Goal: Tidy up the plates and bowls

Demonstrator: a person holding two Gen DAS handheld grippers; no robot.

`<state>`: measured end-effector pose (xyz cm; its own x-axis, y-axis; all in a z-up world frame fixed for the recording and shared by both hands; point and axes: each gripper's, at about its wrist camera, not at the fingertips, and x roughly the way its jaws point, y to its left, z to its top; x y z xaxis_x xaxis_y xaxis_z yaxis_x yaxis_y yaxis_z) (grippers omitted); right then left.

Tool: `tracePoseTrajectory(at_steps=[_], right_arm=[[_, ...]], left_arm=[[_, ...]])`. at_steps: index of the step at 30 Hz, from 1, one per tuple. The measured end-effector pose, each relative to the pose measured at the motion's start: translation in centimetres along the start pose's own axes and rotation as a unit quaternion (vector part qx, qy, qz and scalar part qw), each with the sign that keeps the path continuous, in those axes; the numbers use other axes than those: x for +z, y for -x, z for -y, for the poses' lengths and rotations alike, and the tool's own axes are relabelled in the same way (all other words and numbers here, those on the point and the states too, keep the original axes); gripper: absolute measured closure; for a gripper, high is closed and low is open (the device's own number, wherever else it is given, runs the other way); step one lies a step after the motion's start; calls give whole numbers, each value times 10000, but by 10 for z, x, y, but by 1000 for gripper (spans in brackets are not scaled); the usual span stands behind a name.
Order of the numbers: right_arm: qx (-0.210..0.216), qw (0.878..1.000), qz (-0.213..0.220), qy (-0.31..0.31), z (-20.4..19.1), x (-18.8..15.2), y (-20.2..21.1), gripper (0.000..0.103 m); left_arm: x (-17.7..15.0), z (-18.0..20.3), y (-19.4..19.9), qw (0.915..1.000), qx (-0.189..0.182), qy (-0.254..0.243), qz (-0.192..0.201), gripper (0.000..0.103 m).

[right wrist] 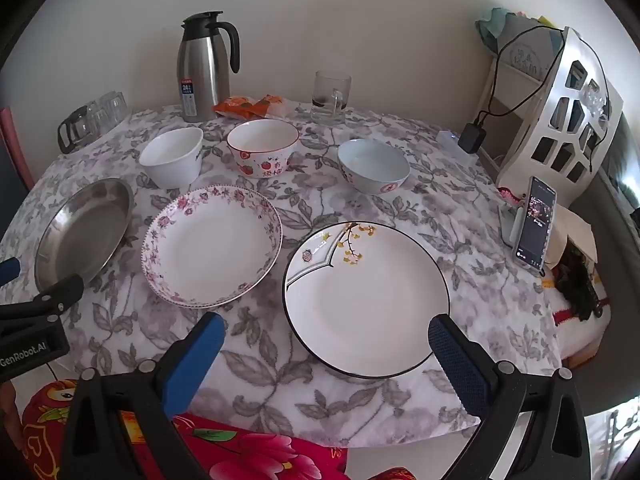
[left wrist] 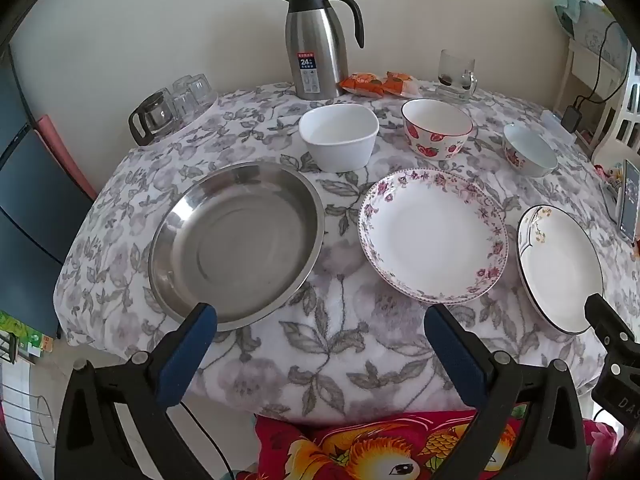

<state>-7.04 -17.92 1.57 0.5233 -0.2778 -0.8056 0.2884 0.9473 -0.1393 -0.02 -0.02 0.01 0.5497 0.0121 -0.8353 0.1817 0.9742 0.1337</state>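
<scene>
Both the left gripper (left wrist: 320,316) and right gripper (right wrist: 326,326) hang wide open and empty; right of the steel plate (left wrist: 236,248), the floral plate (left wrist: 434,236) and black-rimmed plate (right wrist: 366,300) look stiff, slick, breakable, best pinched at the rim.

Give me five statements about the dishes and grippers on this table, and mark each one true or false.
1. Three bowls stand in a row behind three plates. True: the white bowl, the strawberry bowl and the pale blue bowl sit behind the plates.
2. The steel plate is stacked on the floral plate. False: they lie side by side, apart.
3. The left gripper is open and holds nothing. True.
4. The right gripper is shut on the black-rimmed plate. False: it is open, with the plate lying flat on the cloth.
5. The strawberry bowl lies tipped on its side. False: it stands upright.
</scene>
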Motion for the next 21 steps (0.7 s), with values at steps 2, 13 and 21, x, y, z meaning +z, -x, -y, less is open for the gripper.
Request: tracePoseTrajectory(at_steps=[2,13,21], right_arm=[[-64,10000,-17,54,-1,0,0,0],[-58,10000,-26,41,-1,0,0,0],[-91,9999,-10,70,2,-3,1,0]], left_arm=[[0,0,0,10000,6,-7,24,0],[0,1,0,10000,4,2,-11,0],[-2,0,3,10000,25,3,-3,0]])
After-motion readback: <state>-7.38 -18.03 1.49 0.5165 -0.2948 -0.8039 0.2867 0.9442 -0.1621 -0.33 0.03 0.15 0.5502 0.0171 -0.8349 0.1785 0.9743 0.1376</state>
